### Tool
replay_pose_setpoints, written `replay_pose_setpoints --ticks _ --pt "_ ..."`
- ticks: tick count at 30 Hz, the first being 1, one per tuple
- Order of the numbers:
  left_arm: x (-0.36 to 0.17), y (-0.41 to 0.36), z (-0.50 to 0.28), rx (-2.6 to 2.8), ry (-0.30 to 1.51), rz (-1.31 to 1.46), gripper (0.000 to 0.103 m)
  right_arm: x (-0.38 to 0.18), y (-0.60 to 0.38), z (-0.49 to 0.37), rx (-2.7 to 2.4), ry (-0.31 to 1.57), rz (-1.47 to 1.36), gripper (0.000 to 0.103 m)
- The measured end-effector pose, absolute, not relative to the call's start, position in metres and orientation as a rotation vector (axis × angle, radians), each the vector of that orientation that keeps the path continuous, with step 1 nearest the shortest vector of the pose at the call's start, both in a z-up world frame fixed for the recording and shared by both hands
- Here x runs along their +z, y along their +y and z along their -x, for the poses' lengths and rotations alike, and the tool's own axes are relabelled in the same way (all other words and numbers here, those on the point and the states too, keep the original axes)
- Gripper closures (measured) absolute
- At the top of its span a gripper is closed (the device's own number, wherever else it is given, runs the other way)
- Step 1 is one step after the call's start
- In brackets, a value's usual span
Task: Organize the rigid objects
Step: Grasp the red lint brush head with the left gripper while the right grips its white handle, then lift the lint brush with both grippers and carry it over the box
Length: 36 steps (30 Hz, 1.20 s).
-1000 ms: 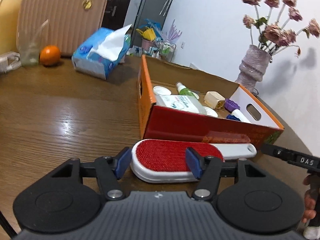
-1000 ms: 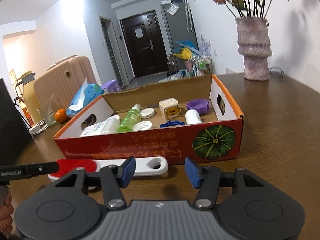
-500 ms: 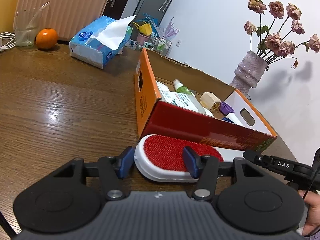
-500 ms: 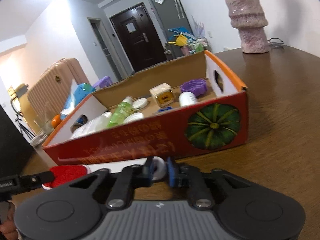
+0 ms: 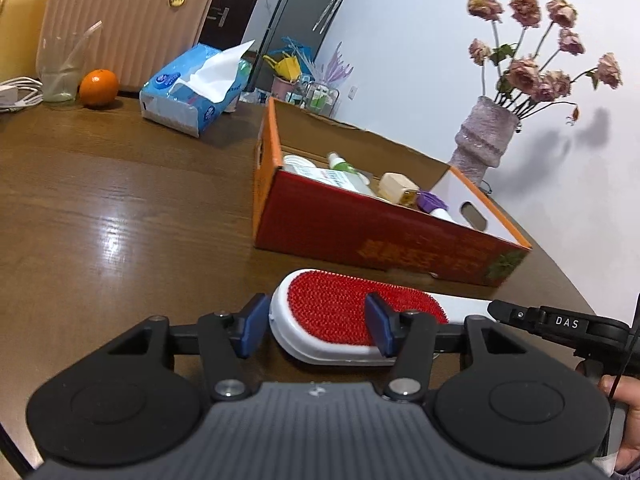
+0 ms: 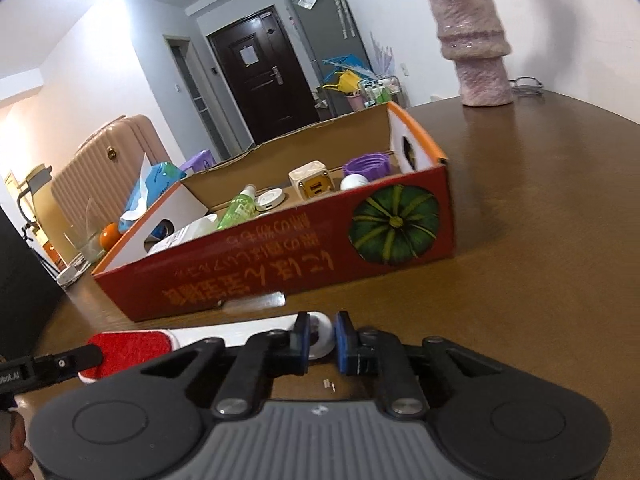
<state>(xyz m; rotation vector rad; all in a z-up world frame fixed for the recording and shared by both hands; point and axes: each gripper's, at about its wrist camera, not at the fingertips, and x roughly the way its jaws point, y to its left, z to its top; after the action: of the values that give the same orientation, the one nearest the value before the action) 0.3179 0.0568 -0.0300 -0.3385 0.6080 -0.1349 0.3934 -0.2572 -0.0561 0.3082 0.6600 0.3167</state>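
Note:
A lint brush (image 5: 340, 312) with a red bristle pad and a white handle lies on the wooden table, in front of the red cardboard box (image 5: 360, 232). My left gripper (image 5: 316, 330) is at the brush head. Its left pad sits just off the rounded end and its right pad over the bristles, without a clear pinch. My right gripper (image 6: 322, 338) is shut on the ring end of the white handle (image 6: 240, 328). The box (image 6: 280, 264) holds bottles, jars, a charger and a purple lid. A finger of the left gripper (image 6: 52, 364) shows by the red head.
A tissue pack (image 5: 192, 92), an orange (image 5: 98, 87), a glass (image 5: 60, 68) and a white cable (image 5: 16, 92) sit at the table's far left. A vase of dried flowers (image 5: 484, 140) stands behind the box. A ribbed suitcase (image 5: 124, 20) stands beyond the table.
The right gripper closed on the handle's ring end. The brush has come away from the box wall towards the near edge. The left jaws narrowed a little around the head.

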Motion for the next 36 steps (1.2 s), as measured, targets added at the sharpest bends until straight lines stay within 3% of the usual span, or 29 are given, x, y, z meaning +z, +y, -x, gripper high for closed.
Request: replay_pose_setpoints --ticks 19,36 --pt "0.028 0.024 -0.211 -0.168 0.475 0.311 0.051 0.004 -0.291 -0.281 0.309 0.489 -0.335 0.088" --pt "0.044 0.019 -0.214 -0.176 0.441 0.291 0.051 0.017 -0.295 -0.28 0.302 0.448 -0.316 0.088"
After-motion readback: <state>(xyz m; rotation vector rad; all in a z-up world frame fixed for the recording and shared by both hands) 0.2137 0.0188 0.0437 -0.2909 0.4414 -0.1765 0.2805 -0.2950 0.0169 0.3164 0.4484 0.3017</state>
